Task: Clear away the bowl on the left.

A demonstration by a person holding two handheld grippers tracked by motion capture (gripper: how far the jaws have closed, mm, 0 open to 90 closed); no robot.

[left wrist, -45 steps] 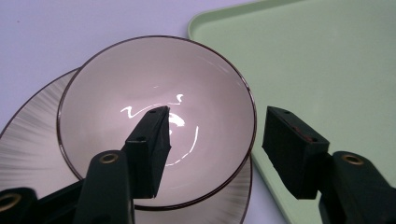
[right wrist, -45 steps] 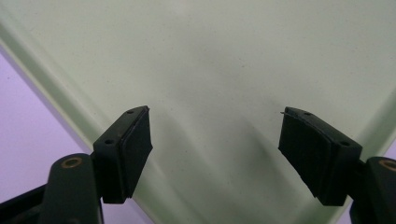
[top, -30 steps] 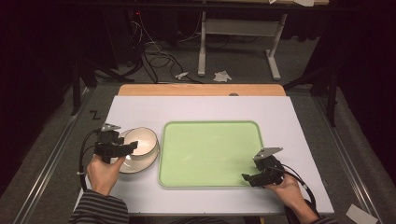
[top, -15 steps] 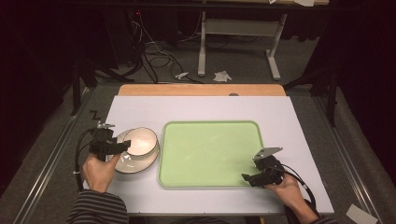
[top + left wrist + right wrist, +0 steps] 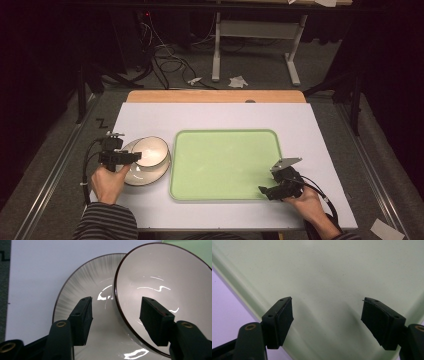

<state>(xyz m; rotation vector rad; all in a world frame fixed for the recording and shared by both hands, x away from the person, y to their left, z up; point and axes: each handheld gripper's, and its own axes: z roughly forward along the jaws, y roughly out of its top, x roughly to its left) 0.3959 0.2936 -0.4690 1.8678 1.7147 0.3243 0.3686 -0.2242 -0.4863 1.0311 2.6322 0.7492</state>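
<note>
Fingers on my left gripper (image 5: 115, 322) stand wide, and the near-left rim of the bowl (image 5: 160, 290) runs up between them: 1 pad (image 5: 83, 320) sits outside the wall, over the plate (image 5: 82, 287), and the other pad (image 5: 156, 321) sits inside the bowl's white hollow. I cannot tell whether either pad touches the rim yet; a gap shows on both sides in the left gripper view. From the high view, the bowl (image 5: 149, 151) rests tilted on the plate (image 5: 131, 176) at the left of the table (image 5: 210, 112), just beside the left edge of the green tray (image 5: 225, 160), and my left gripper (image 5: 117, 156) reaches it from the near-left. That is the relation I judge the next move to turn on: the rim crosses the line between the pads, so closing them should pinch the wall, and the tray lies to the right of the bowl. A bowl has no long axis, so only the rim's line matters. My right gripper (image 5: 280, 189) rests at the near-right corner of the tray, well apart from the bowl, its fingers also spread wide over bare tray surface (image 5: 329, 277) and holding nothing. My left hand is plainly the nearer of the 2.
</note>
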